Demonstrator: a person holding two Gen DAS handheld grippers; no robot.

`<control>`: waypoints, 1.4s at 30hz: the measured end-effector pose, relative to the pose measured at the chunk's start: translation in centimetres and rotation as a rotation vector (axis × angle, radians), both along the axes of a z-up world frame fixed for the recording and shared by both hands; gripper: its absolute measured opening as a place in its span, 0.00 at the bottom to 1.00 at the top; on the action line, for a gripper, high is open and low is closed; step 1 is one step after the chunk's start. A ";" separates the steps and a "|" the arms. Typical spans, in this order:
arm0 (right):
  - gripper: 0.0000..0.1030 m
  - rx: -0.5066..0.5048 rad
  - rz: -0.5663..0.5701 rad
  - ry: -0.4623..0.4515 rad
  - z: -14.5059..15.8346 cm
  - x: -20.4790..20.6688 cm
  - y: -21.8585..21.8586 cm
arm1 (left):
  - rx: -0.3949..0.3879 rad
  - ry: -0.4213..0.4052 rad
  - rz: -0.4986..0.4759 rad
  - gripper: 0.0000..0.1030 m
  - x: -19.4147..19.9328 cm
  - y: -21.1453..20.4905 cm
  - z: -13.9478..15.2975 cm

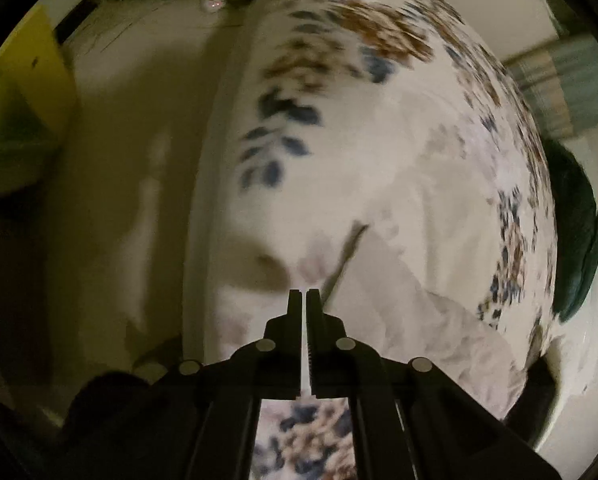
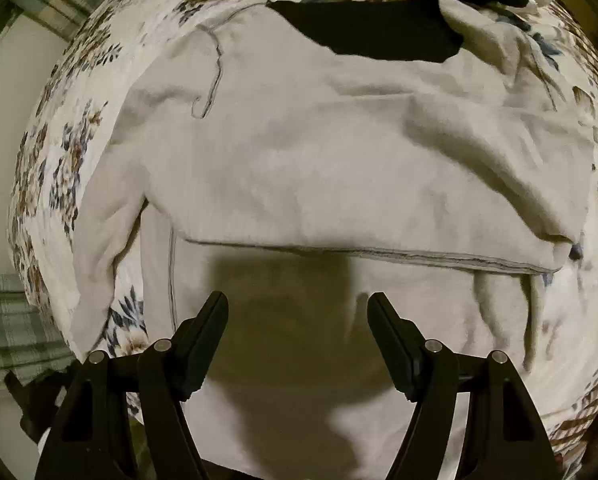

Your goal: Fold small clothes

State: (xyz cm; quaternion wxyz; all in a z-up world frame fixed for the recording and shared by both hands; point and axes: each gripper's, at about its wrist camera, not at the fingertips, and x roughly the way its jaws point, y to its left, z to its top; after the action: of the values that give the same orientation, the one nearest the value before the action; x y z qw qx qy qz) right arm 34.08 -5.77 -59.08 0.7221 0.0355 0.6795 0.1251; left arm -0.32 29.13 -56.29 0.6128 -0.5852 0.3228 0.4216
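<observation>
Floral-printed bedsheet (image 2: 59,184) (blue and brown sprigs on white) underlies a pale grey knit garment (image 2: 299,160), soft and creased, its folded hem running left to right. Black cloth (image 2: 371,32) overlaps its far edge. Right gripper (image 2: 297,304): jaws wide apart, empty, over the garment. Left gripper (image 1: 303,294): jaws nearly closed; whether they pinch fabric cannot be told.

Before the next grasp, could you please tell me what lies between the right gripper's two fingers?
In the right wrist view, the right gripper is open, and between its fingers lies only the pale grey garment, with the gripper's shadow across it.
</observation>
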 end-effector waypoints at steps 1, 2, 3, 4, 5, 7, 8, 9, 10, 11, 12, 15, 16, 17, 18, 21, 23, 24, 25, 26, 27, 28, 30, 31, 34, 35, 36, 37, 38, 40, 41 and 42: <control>0.72 -0.002 0.007 -0.001 0.0 -0.1 0.2 | -0.001 -0.014 0.012 0.01 -0.2 0.0 0.1; 0.72 -0.006 0.013 -0.003 -0.1 -0.1 0.5 | -0.016 -0.064 0.030 0.02 -0.4 0.1 0.2; 0.72 -0.010 0.022 -0.001 -0.2 -0.2 0.6 | -0.040 -0.114 0.043 0.03 -0.4 0.2 -0.1; 0.72 -0.010 0.027 0.002 -0.3 -0.2 0.8 | -0.070 -0.157 0.053 0.08 -0.2 0.3 -0.4; 0.72 -0.009 0.029 0.005 -0.4 -0.2 0.9 | -0.109 -0.184 0.063 0.13 0.3 0.4 -1.0; 0.72 -0.009 0.033 0.006 -0.4 -0.2 1.1 | -0.152 -0.233 0.081 0.37 1.0 0.3 -1.9; 0.72 -0.009 0.034 0.005 -0.4 -0.2 1.3 | -0.170 -0.245 0.089 0.41 1.4 0.1 -2.3; 0.72 -0.008 0.033 0.002 -0.3 -0.1 1.4 | -0.179 -0.257 0.101 0.42 1.7 0.0 -2.7; 0.72 -0.005 0.033 -0.001 -0.2 -0.1 1.5 | -0.183 -0.262 0.109 0.42 1.9 -0.1 -3.0; 0.72 -0.004 0.034 -0.003 -0.1 0.0 1.6 | -0.186 -0.258 0.115 0.42 2.2 -0.2 -3.4; 0.72 -0.004 0.038 -0.006 0.0 0.0 1.8 | -0.176 -0.247 0.123 0.42 2.4 -0.2 -3.6; 0.72 -0.002 0.043 -0.017 0.3 0.2 2.1 | -0.126 -0.220 0.141 0.39 3.2 -0.4 -3.2; 0.72 -0.002 0.046 -0.018 0.4 0.3 2.2 | -0.100 -0.204 0.132 0.28 3.5 -0.4 -2.8; 0.72 -0.001 0.045 -0.020 0.4 0.3 2.2 | -0.059 -0.185 0.114 0.11 4.0 -0.5 -2.3; 0.72 0.002 0.043 -0.021 0.3 0.3 2.1 | -0.041 -0.166 0.098 0.04 4.4 -0.4 -2.1; 0.72 0.000 0.033 -0.020 0.0 0.3 2.0 | 0.047 -0.154 0.065 0.04 5.6 -0.2 -0.8; 0.72 -0.001 0.023 -0.020 -0.1 0.3 1.7 | 0.117 -0.160 0.023 0.04 6.5 0.1 1.0; 0.72 -0.001 0.018 -0.020 -0.1 0.3 1.5 | 0.139 -0.156 0.009 0.04 6.8 0.2 1.8; 0.72 0.001 0.011 -0.022 -0.2 0.2 1.2 | 0.171 -0.157 -0.009 0.04 7.0 0.1 2.9; 0.72 0.003 0.007 -0.023 -0.1 0.2 0.9 | 0.218 -0.164 -0.039 0.04 7.4 0.0 4.5; 0.72 0.004 0.001 -0.024 -0.2 0.2 0.5 | 0.252 -0.162 -0.062 0.04 7.8 -0.1 5.7; 0.72 0.003 -0.001 -0.026 -0.2 0.2 0.2 | 0.280 -0.168 -0.084 0.04 8.3 -0.3 6.9; 0.72 -0.001 -0.012 -0.034 -0.1 0.3 -0.6 | 0.329 -0.188 -0.145 0.04 9.6 -1.1 9.5; 0.72 -0.001 -0.018 -0.035 -0.1 0.4 -0.9 | 0.360 -0.204 -0.190 0.04 10.7 -1.8 11.1; 0.72 0.008 -0.058 -0.042 0.0 0.7 -2.7 | 0.412 -0.249 -0.314 0.04 13.8 -4.3 14.4; 0.72 0.014 -0.077 -0.046 0.1 0.9 -3.5 | 0.429 -0.280 -0.376 0.04 15.5 -5.7 15.7; 0.72 0.017 -0.090 -0.050 0.3 1.1 -4.2 | 0.441 -0.293 -0.420 0.04 16.7 -6.9 16.7; 0.72 0.021 -0.107 -0.055 0.4 1.2 -5.1 | 0.450 -0.311 -0.470 0.04 18.1 -8.3 17.4; 0.72 0.024 -0.122 -0.058 0.6 1.4 -5.9 | 0.456 -0.341 -0.544 0.04 20.1 -10.4 18.4; 0.72 0.030 -0.160 -0.063 0.9 1.5 -7.9 | 0.451 -0.378 -0.649 0.04 23.1 -13.9 19.2; 0.72 0.033 -0.179 -0.067 1.1 1.6 -8.9 | 0.444 -0.398 -0.718 0.04 25.0 -16.4 19.5; 0.72 0.034 -0.199 -0.071 1.2 1.6 -10.1 | 0.435 -0.413 -0.769 0.03 26.3 -18.3 19.5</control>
State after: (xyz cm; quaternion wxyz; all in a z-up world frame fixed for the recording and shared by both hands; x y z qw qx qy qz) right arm 35.67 -15.89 -57.84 0.7539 0.1104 0.6444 0.0653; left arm 26.01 10.81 -36.74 0.8835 -0.3532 0.2917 0.0977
